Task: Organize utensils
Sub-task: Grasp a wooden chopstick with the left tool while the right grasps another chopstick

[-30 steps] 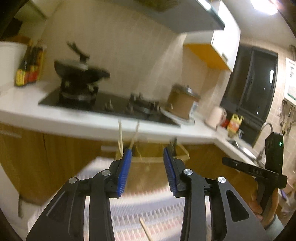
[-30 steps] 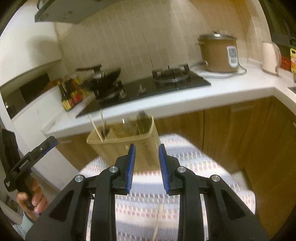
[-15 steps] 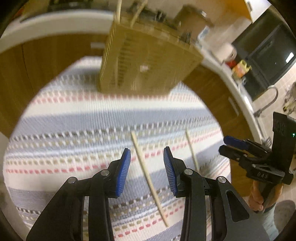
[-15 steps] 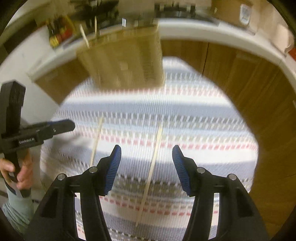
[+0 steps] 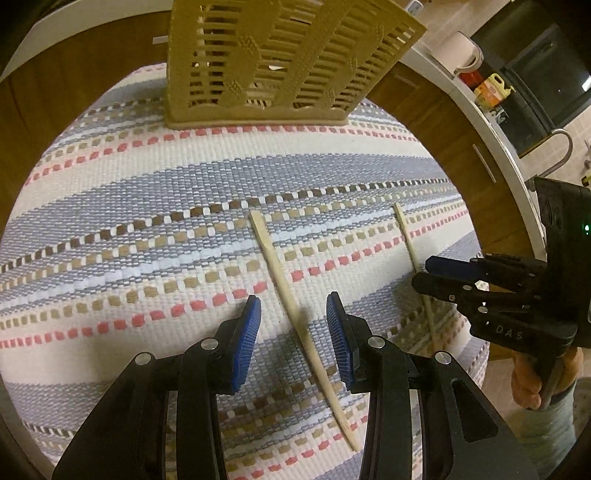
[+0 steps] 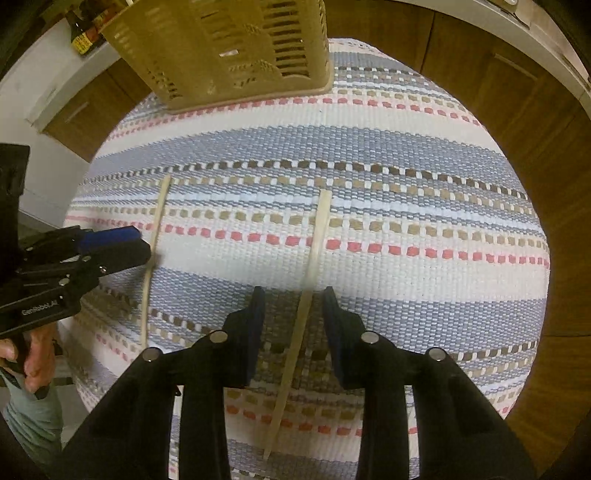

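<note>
Two pale wooden chopsticks lie apart on a striped woven cloth. My left gripper (image 5: 293, 314) is open and straddles the left chopstick (image 5: 280, 273) just above it. My right gripper (image 6: 293, 301) is open and straddles the right chopstick (image 6: 317, 229) just above it. The right chopstick also shows in the left wrist view (image 5: 404, 232), with the right gripper (image 5: 436, 273) over it. The left chopstick shows in the right wrist view (image 6: 157, 229), with the left gripper (image 6: 136, 243) over it. A tan slotted utensil basket (image 5: 266, 62) stands at the cloth's far edge; it also shows in the right wrist view (image 6: 229, 48).
The striped cloth (image 5: 147, 192) covers a small round table. Brown wooden cabinets (image 6: 517, 92) and a white counter (image 5: 491, 125) curve around behind it. Sauce bottles (image 6: 83, 33) stand on the counter at the far left.
Both grippers have tilted down from the kitchen view and dropped toward the cloth. Each now sits low with a chopstick between its open fingers.
</note>
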The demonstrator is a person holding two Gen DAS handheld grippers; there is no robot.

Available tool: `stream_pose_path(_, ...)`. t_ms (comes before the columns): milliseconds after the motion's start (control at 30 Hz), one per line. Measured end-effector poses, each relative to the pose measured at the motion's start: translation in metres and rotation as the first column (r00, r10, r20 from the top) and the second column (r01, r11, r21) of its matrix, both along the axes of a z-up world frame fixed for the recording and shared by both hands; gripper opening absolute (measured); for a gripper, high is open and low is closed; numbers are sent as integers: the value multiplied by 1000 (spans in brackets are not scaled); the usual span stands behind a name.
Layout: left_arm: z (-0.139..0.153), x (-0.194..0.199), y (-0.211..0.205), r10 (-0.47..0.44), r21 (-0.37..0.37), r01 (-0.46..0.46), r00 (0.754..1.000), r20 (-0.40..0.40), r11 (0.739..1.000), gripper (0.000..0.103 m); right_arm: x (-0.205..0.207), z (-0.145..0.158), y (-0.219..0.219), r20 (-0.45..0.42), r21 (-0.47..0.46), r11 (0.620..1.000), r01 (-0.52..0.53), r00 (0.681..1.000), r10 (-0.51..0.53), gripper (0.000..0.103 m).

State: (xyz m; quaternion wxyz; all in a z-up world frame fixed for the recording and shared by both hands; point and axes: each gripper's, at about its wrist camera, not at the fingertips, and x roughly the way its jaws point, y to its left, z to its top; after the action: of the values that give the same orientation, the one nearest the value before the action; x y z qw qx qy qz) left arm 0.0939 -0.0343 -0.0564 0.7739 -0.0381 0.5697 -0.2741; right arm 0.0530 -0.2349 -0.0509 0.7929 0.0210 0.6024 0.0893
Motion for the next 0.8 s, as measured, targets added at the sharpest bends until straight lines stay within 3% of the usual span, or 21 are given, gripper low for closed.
stream_pose_path(333,2,-9,-33,-59,144,45,994,96,989,35,-2,-7,20,26,-110,993,-31,999,34,10)
stream_pose_path(400,1,-13,-43,-77,207,48,988,135,977,29,-4,-9,22,29,-120,992,-36,999,40,6)
stream_pose_path(467,0,-14,-45,-79,250,36,983,164,968,12,-6,-9,23,33,-118,992,-36,999,41,6)
stream_pose_path(667,3,-3,-27,-31,153,11,992,126,988,0,-7,-6,17,47,-83,996,-30,998,34,5)
stream_pose_path(800,6,5,-13,-8,105,-1,996,90,994,0,-2,3,3,63,-76,997,-9,998,14,5)
